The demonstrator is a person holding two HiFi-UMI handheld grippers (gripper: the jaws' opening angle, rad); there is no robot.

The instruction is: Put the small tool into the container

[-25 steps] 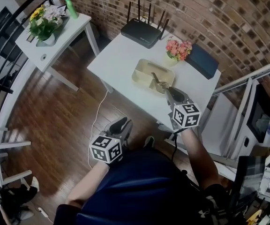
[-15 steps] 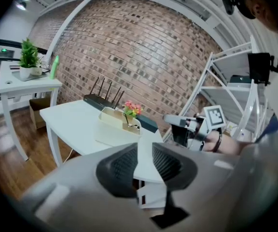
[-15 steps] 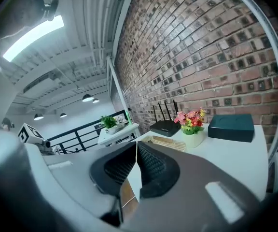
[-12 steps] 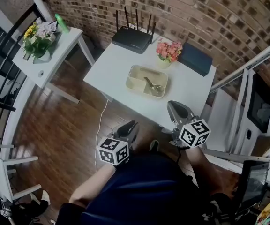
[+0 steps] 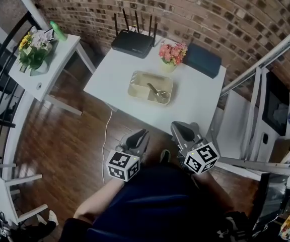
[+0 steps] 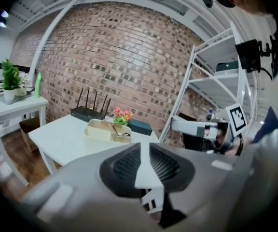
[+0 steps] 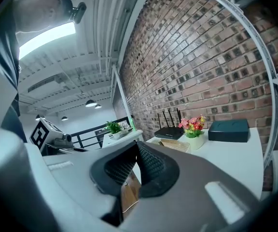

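Small tool (image 5: 157, 92) lies inside the container (image 5: 141, 80), at twelve o'clock, well apart from both grippers. Left gripper (image 5: 138, 136) is closing on nothing; right gripper (image 5: 182, 130) is pressed together, empty. The tool's shape is too small to tell.

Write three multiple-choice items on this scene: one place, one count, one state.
1. Where is the tool? A on the floor; B in the container; C in a gripper.
2. How many antennas has the router? A two; B six; C four.
3. The right gripper is: A shut, empty; B wide open; C shut on the tool.
Key: 1 B, it lies inside the beige walls; 2 C, four rods stand up; 3 A, its pads meet with nothing between.
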